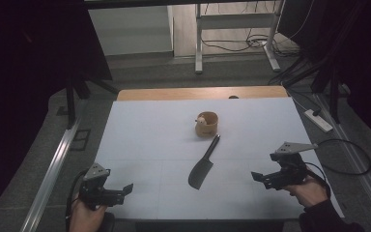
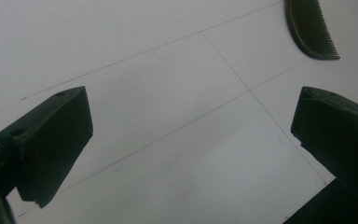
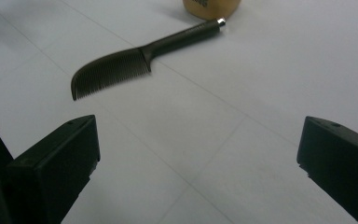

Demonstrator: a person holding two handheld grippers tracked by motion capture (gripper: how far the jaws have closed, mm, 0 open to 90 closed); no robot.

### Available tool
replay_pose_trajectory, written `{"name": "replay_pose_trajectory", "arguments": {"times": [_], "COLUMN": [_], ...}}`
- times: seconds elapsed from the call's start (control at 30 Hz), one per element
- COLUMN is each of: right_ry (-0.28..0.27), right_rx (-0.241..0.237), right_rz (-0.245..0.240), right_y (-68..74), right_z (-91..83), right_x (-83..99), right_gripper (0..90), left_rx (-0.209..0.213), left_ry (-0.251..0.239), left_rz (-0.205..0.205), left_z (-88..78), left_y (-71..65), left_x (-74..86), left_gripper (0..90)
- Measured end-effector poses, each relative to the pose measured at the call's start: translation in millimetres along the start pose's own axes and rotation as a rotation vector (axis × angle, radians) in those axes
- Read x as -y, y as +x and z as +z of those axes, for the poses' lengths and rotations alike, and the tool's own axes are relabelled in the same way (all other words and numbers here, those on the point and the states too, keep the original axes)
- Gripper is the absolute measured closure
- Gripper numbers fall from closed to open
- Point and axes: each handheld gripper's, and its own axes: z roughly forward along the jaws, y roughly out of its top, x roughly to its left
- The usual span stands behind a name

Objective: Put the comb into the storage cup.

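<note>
In the high view your left gripper (image 1: 125, 189) sits at the lower left of the frame, low over the near edge of the white tabletop (image 1: 145, 140), with your hand (image 1: 84, 216) coming in from the bottom edge; your right gripper (image 1: 258, 178) sits at the lower right, its grey plate on top and its cable looping off to the right; both point inward toward the middle of the frame. Between them, just below centre, lies the dark comb (image 1: 203, 164), flat on the tabletop, its toothed head toward the bottom of the frame and its slim handle slanting up and right; the handle's tip ends just beside a small tan wooden cup (image 1: 207, 123), which stands upright above centre with a pale rounded piece at its left rim; the comb lies well apart from both grippers.

In the left gripper view your jaws stand released and wide apart at the lower left and right edges, with bare white surface and thin pencilled lines between them; the toothed head of the comb (image 2: 310, 29) pokes in at the upper right corner, clear of the jaws.

In the right gripper view your jaws are likewise released, spread to the lower corners and holding nothing; the whole comb (image 3: 135, 63) lies across the upper half, teeth facing down-frame, handle running up and right to a small silver cap that ends just below the tan cup (image 3: 211, 7) at the top edge.
</note>
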Motion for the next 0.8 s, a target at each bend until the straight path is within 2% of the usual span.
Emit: {"name": "replay_pose_trajectory", "arguments": {"times": [0.17, 0.5, 0.8], "right_ry": [-0.004, 0.039, 0.051], "right_rx": [-0.022, -0.03, -0.032], "right_rz": [-0.013, -0.049, -0.064], "right_y": [2.0, 5.8, 7.0], "right_z": [9.5, 26.4, 40.2], "right_x": [-9.1, -19.2, -28.6], "right_gripper": [0.0, 0.0, 0.0], "left_rx": [0.004, 0.007, 0.008], "left_ry": [0.0, 0.0, 0.001], "left_rz": [-0.002, -0.005, -0.008], "left_z": [0.0, -0.1, 0.0], "left_y": [0.4, 1.0, 1.4], "left_x": [0.2, 0.2, 0.2], "left_gripper": [0.0, 0.0, 0.0]}}
